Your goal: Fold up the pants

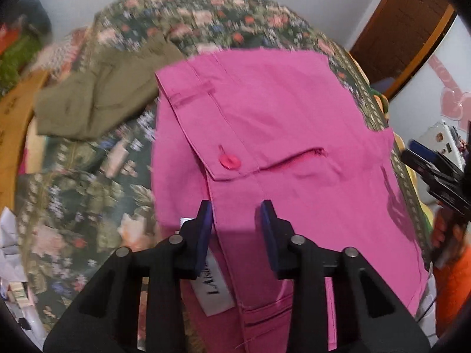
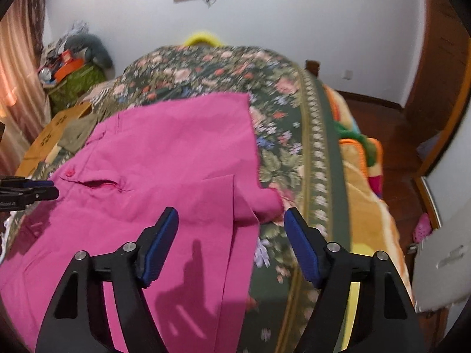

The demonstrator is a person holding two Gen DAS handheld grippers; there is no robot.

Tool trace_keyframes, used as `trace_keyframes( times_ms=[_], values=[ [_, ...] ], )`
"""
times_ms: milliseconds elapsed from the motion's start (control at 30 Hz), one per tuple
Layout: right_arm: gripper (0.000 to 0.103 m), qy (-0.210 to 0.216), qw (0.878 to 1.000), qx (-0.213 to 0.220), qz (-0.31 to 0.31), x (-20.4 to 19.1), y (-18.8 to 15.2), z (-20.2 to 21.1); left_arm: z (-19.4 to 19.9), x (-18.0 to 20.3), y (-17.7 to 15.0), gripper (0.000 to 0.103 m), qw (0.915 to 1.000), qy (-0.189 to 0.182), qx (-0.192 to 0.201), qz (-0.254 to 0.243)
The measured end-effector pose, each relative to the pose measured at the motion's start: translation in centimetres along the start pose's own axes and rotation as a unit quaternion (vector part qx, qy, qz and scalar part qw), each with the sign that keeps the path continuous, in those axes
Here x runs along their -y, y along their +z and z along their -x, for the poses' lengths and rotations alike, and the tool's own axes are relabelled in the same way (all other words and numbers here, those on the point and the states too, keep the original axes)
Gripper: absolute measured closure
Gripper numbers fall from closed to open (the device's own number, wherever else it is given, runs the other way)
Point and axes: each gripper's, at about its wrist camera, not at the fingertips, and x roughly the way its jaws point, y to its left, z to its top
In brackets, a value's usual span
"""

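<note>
Bright pink pants (image 1: 279, 135) lie spread on a floral bedspread (image 1: 88, 176), with a buttoned pocket flap (image 1: 229, 161) and a white label (image 1: 212, 288) showing. My left gripper (image 1: 237, 209) is open, its blue pads straddling a seam just above the cloth. In the right wrist view the pants (image 2: 164, 158) fill the left half. My right gripper (image 2: 231, 217) is wide open above the pants' right edge, where a folded corner (image 2: 265, 203) sticks out. The left gripper (image 2: 29, 192) shows at the left edge there.
Olive-green pants (image 1: 100, 100) lie crumpled at the bed's far left beside a cardboard box (image 1: 14, 123). A colourful blanket (image 2: 368, 176) hangs off the bed's right side above a wooden floor (image 2: 391, 123). Clutter sits in the far left corner (image 2: 73, 67).
</note>
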Motion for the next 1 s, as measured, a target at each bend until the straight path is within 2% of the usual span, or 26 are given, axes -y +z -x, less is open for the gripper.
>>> trace_keyframes(
  times_ms=[67,133,200,300,400,667,733,767,800,867,933,1000],
  values=[
    [0.038,0.002,1.000,-0.007,0.007,0.0,0.5,-1.2,-0.2,0.1,-0.1,0.069,1.0000,0.004,0.003,-0.008],
    [0.049,0.007,1.000,-0.017,0.014,0.0,0.9,-2.4,-0.2,0.1,-0.1,0.070,0.9999,0.002,0.005,-0.010],
    [0.057,0.012,0.999,-0.026,0.024,0.1,1.1,-3.5,-0.4,0.0,0.0,0.078,0.9998,-0.016,0.000,-0.008],
    [0.080,0.014,0.998,-0.049,0.030,0.2,1.0,-5.0,-0.2,-0.4,0.1,0.087,0.9997,-0.023,-0.004,-0.006],
    [0.093,-0.001,0.999,-0.036,0.037,-0.1,1.0,-4.5,0.0,-0.4,0.1,0.092,0.9998,-0.019,-0.001,-0.011],
    [0.099,-0.002,0.999,-0.024,0.025,1.0,1.8,-3.4,0.4,-0.2,-0.5,0.092,0.9988,0.038,0.014,-0.028],
    [0.102,-0.043,0.998,-0.034,0.033,1.3,1.5,-4.4,0.2,-0.7,-0.6,0.092,0.9987,0.045,0.016,-0.017],
    [0.102,-0.052,0.997,-0.044,0.031,1.7,1.2,-5.1,0.1,-1.1,-0.7,0.092,0.9992,0.035,0.015,-0.011],
    [0.102,-0.035,0.997,-0.062,0.011,2.6,0.8,-5.8,0.2,-1.5,-0.7,0.092,0.9996,0.024,0.016,-0.005],
    [0.102,-0.017,0.998,-0.055,-0.011,3.6,0.8,-5.3,0.5,-1.8,-0.7,0.092,0.9998,0.012,0.017,0.001],
    [0.101,-0.009,0.998,-0.055,-0.030,4.3,1.1,-4.5,1.0,-1.7,-0.7,0.091,0.9996,0.022,0.018,-0.001],
    [0.099,-0.004,0.997,-0.054,-0.049,5.1,1.4,-3.5,1.6,-1.6,-0.5,0.086,0.9992,0.033,0.023,-0.005]
  ],
)
